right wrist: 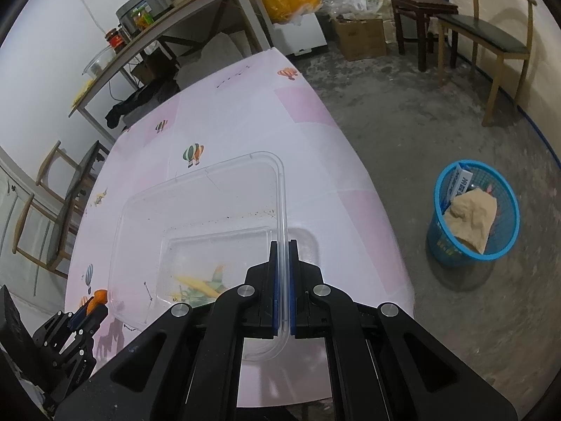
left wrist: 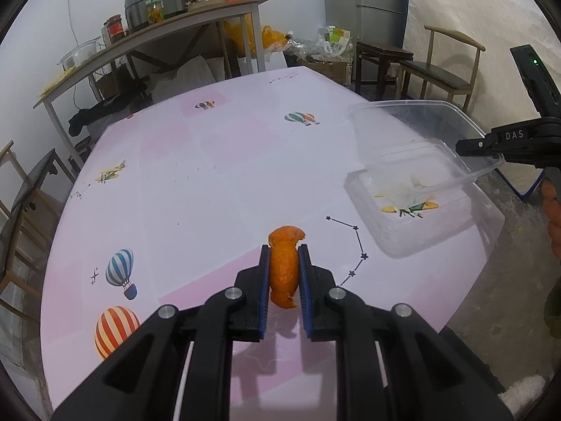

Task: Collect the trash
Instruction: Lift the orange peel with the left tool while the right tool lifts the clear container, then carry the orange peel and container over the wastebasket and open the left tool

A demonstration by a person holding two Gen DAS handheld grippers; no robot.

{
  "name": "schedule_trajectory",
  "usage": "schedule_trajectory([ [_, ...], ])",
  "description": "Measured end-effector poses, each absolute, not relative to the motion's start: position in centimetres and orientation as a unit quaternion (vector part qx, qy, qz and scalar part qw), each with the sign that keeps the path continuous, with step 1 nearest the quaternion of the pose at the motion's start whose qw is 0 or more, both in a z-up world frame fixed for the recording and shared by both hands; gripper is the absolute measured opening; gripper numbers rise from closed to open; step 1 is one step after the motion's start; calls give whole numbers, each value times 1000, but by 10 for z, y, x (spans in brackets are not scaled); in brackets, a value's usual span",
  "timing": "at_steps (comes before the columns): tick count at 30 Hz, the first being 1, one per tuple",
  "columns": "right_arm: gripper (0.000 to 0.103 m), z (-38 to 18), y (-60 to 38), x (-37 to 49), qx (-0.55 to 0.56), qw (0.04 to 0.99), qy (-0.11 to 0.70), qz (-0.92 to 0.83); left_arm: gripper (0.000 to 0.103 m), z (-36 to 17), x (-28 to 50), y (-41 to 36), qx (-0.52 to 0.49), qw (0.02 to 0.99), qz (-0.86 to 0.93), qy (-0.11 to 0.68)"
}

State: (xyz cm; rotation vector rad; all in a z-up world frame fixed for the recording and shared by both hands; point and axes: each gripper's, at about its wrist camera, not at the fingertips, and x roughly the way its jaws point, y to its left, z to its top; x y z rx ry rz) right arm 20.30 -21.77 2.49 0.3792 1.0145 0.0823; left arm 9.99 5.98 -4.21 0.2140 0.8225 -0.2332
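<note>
Clear tub [right wrist: 196, 210], seemingly empty, in right tongs [right wrist: 283, 245]

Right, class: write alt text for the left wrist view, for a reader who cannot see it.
The left tongs are shut on an orange peel above a pink table printed with hot-air balloons. At right, the right tongs grip the rim of a clear plastic container on the table.

Clear tub [left wrist: 420, 161] blocks the table's [left wrist: 210, 182] right side.
</note>
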Motion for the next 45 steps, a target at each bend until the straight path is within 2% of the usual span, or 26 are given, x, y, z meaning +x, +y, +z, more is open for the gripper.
schedule_trajectory([
  [9,3,32,-234,187,200,857,475,21,14,-31,100,57,103,909,-133,381],
  [16,3,26,-284,160,252,849,465,-24,14,-13,112,34,107,904,-188,368],
  [33,3,16,-447,57,410,811,369,-197,14,24,127,-98,127,867,-343,339],
  [39,3,-1,-477,31,459,786,339,-238,14,27,143,-144,104,838,-394,363],
  [45,3,-36,-499,18,520,748,329,-248,15,8,180,-203,69,788,-434,432],
])
